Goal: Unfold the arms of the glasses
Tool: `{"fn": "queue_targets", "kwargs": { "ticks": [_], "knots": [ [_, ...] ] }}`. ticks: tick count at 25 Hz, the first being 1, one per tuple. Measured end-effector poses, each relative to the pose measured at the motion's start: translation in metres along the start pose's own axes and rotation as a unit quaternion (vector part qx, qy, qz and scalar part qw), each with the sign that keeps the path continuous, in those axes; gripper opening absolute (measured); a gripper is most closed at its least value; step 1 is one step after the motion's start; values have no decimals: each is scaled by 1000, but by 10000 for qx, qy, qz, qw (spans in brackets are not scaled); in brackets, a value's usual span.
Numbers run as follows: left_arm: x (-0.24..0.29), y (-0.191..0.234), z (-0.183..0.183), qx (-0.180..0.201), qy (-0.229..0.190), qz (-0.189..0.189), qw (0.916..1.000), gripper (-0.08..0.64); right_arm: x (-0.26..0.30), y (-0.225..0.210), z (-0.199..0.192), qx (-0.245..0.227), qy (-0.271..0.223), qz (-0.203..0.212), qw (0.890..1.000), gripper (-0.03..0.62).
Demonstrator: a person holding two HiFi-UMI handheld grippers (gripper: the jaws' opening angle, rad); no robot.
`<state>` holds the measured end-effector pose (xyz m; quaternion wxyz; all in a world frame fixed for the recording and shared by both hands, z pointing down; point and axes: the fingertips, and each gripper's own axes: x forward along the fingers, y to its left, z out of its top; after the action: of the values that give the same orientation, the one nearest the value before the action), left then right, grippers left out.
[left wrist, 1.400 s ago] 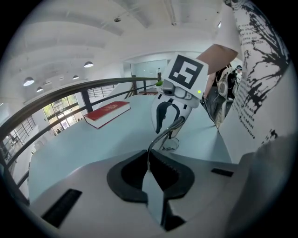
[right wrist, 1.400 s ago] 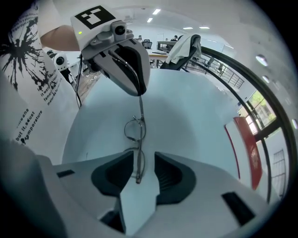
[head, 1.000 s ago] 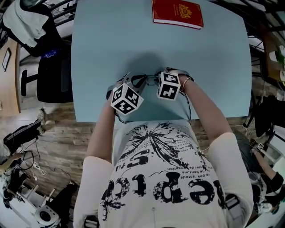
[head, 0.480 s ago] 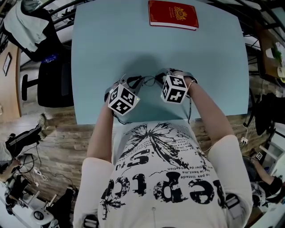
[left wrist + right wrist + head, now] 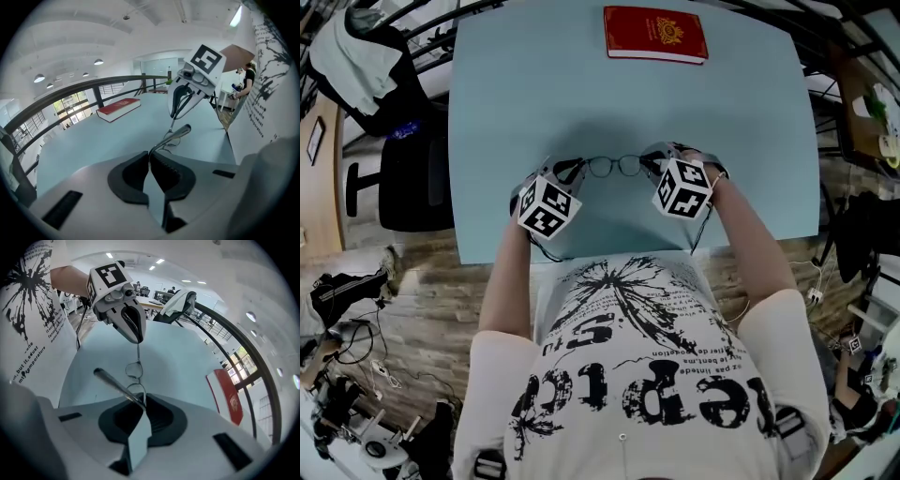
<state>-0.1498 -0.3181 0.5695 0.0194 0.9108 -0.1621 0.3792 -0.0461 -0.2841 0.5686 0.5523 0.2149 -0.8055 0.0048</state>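
Note:
Thin dark-framed glasses (image 5: 614,166) hang above the light blue table (image 5: 525,84), stretched between my two grippers. My left gripper (image 5: 578,170) is shut on the frame's left end (image 5: 151,154), and a metal arm (image 5: 172,137) juts past its pads. My right gripper (image 5: 649,162) has just been closing and is shut on the frame's right end (image 5: 140,400). From that grip another arm (image 5: 112,381) angles off to the left. Both lenses (image 5: 133,369) show between the grippers. Each gripper faces the other: right gripper (image 5: 176,105), left gripper (image 5: 136,336).
A red book (image 5: 654,34) lies at the table's far edge, well away from the grippers; the same red book (image 5: 118,108) shows in both gripper views (image 5: 227,397). The table's near edge (image 5: 581,255) runs just below the grippers. A black chair (image 5: 403,159) stands to the left.
The two grippers have drawn apart, the right one moving right and rising. The glasses, bunched between them before, now show their whole front between the grippers.

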Motion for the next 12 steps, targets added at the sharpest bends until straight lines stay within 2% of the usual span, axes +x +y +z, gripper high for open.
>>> {"fn": "queue_targets", "kwargs": {
  "ticks": [12],
  "knots": [
    [3, 1, 4, -10, -78, 65, 9999, 29, 7, -4, -9, 595, -65, -145, 9981, 29]
  ]
}}
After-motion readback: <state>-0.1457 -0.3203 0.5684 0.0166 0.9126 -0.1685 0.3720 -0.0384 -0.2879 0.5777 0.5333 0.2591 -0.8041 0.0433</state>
